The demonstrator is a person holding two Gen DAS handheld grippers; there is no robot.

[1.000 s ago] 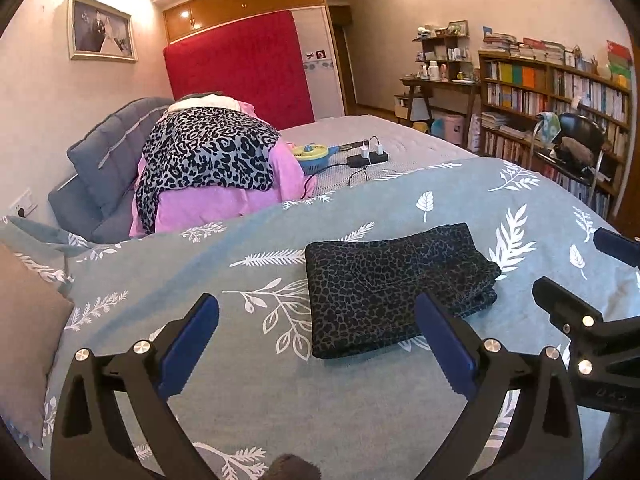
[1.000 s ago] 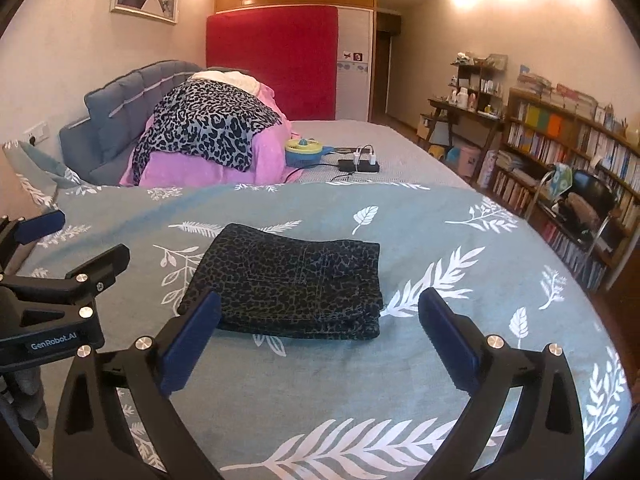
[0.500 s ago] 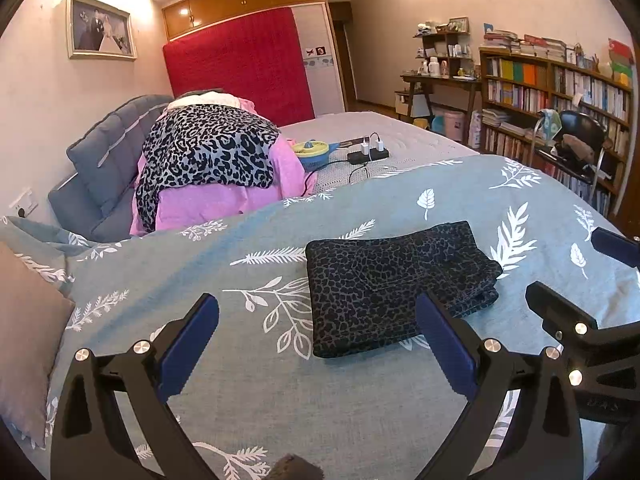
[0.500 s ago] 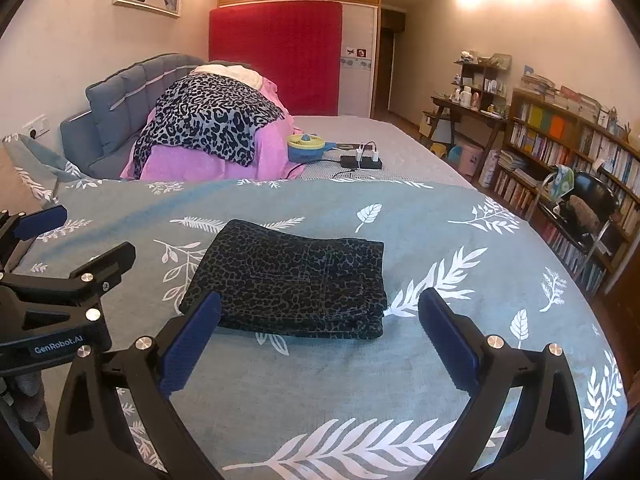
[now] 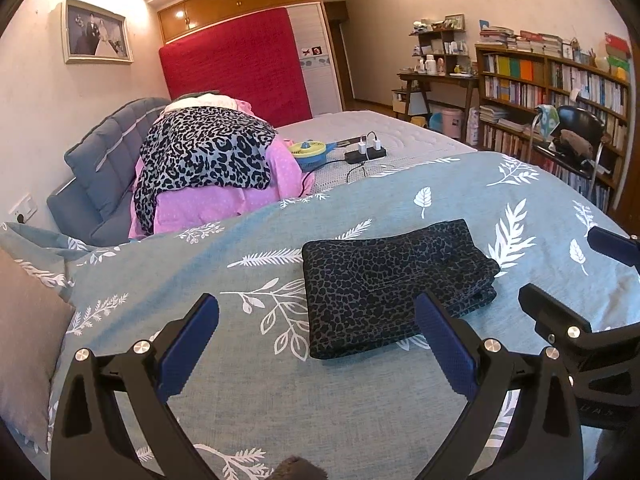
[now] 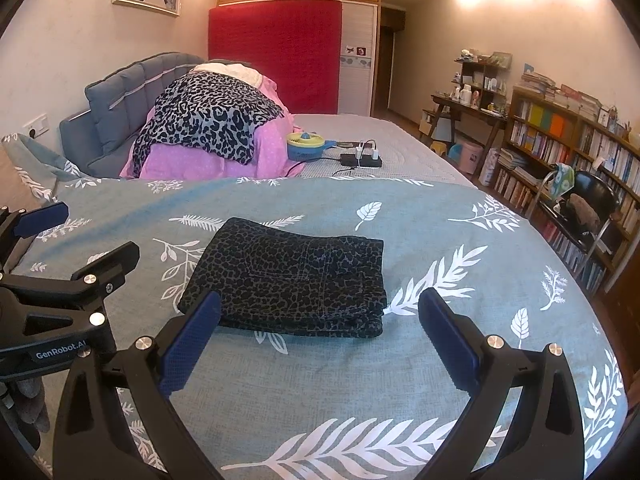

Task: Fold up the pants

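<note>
The dark leopard-print pants [image 5: 392, 280] lie folded into a compact rectangle on the teal leaf-print bedspread [image 5: 240, 380]. They also show in the right wrist view [image 6: 292, 276]. My left gripper [image 5: 316, 344] is open and empty, held above the bedspread just short of the pants' near edge. My right gripper [image 6: 320, 340] is open and empty, also just short of the pants. Each gripper shows at the edge of the other's view: the right one [image 5: 580, 280] and the left one [image 6: 76, 236].
A pile of pink and leopard-print clothes [image 5: 208, 168] lies against the grey headboard [image 5: 104, 156]. A yellow-blue fan [image 5: 312, 152] and a power strip [image 5: 364, 154] sit on the far mattress. A bookshelf [image 5: 552, 92] and a black chair [image 5: 576, 136] stand at the right.
Both grippers have drawn back and risen slightly from the folded pants. The pants have not moved.
</note>
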